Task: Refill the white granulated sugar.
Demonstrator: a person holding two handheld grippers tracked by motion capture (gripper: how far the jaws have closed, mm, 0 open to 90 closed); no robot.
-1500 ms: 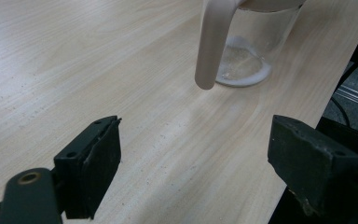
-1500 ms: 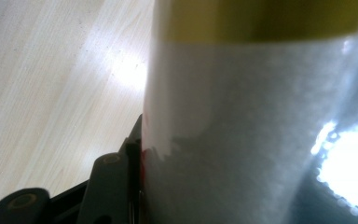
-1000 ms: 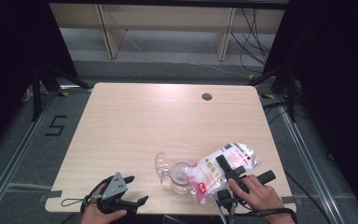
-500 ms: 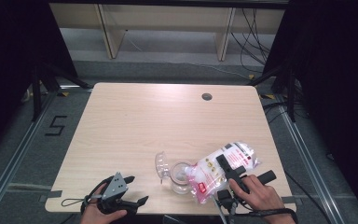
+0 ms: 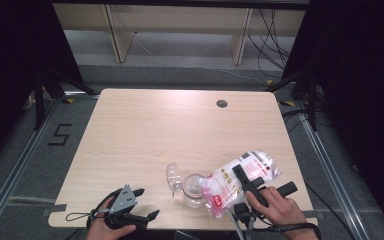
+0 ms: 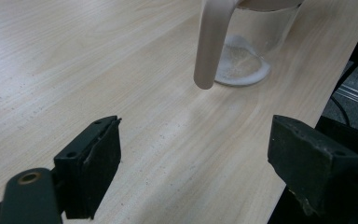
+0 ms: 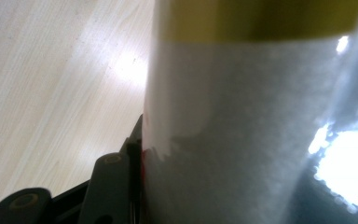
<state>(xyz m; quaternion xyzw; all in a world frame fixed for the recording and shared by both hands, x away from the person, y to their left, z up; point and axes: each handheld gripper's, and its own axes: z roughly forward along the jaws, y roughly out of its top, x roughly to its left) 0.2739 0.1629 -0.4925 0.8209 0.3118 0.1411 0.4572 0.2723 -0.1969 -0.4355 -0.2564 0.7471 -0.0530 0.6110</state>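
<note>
A clear plastic bag of white granules (image 5: 230,181) with red print lies tilted toward a clear jug (image 5: 193,189) near the table's front edge. My right gripper (image 5: 264,181) is shut on the bag. In the right gripper view the bag (image 7: 261,121) presses against one black finger (image 7: 114,179); the other finger is hidden behind it. The jug's lid (image 5: 172,175) stands flipped open to the left. My left gripper (image 5: 146,203) rests open at the front left. Its jaws (image 6: 200,158) hold nothing and point at the jug (image 6: 254,42), which has a beige handle (image 6: 210,46) and a little white powder in its bottom.
The light wooden table (image 5: 170,130) has a round cable hole (image 5: 222,103) at the back right. The front table edge runs close beside the jug (image 6: 303,93). Shelf legs and cables stand on the floor beyond the table.
</note>
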